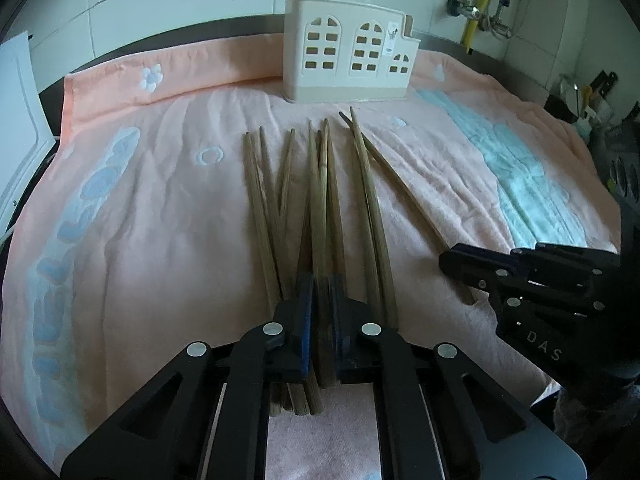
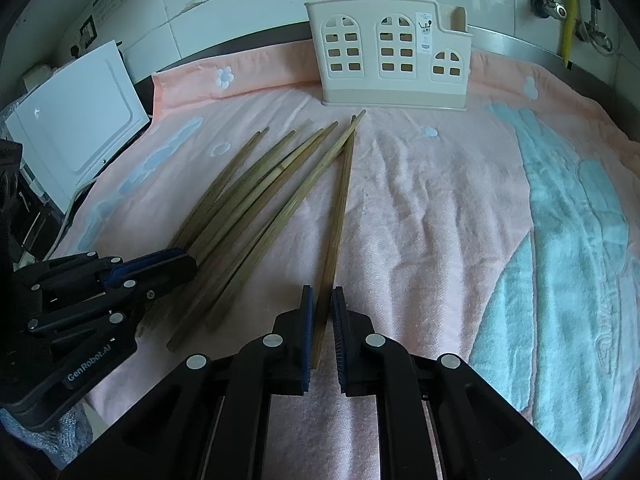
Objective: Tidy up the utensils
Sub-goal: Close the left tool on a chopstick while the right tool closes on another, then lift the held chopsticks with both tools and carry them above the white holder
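Note:
Several wooden chopsticks lie fanned out on a pink towel, tips toward a cream utensil holder with window-shaped cutouts at the back. My left gripper is shut on the thick ends of a few chopsticks in the middle of the pile. In the right wrist view the left gripper sits at the left of the pile. My right gripper is shut on one chopstick lying apart on the right. The holder stands upright beyond it. The right gripper shows at the right of the left wrist view.
The towel has a blue-green patterned band on the right. A white panel leans at the left edge. Tiled wall, a yellow pipe and valves stand behind. Dark clutter sits at the far right.

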The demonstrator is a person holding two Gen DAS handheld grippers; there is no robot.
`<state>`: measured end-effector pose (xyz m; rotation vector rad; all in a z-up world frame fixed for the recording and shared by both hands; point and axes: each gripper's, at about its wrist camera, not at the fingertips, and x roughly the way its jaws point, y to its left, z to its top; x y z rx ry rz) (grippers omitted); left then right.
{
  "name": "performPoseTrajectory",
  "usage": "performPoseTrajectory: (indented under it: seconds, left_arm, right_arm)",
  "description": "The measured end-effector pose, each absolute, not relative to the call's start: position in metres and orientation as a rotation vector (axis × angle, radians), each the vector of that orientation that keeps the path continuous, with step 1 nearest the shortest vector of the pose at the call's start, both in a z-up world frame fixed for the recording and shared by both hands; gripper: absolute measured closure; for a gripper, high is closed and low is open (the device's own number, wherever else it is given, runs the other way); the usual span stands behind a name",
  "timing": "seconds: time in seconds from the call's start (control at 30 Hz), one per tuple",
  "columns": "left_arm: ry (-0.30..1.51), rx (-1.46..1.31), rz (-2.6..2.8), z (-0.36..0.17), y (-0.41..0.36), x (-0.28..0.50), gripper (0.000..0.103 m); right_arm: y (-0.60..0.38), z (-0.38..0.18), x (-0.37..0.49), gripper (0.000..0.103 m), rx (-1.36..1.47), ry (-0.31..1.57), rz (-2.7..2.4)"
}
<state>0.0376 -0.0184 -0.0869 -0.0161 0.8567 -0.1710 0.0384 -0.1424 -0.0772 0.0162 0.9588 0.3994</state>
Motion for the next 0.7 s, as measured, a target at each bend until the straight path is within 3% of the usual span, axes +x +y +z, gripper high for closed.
performPoseTrajectory:
  seconds: [0.3,0.7]
  left_arm:
    - [0.781,-0.028,-0.178,-0.061,-0.013,0.028,0.097]
    - [0.666,-0.083,-0.22,-0.004,0.002,0.042,0.098]
  right_arm:
    - [-0.154,-0.06,0.032,0.095,0.027,0.901,0.383]
    - [-0.178,0.022,0.057,0.096,0.023,0.694,0.378]
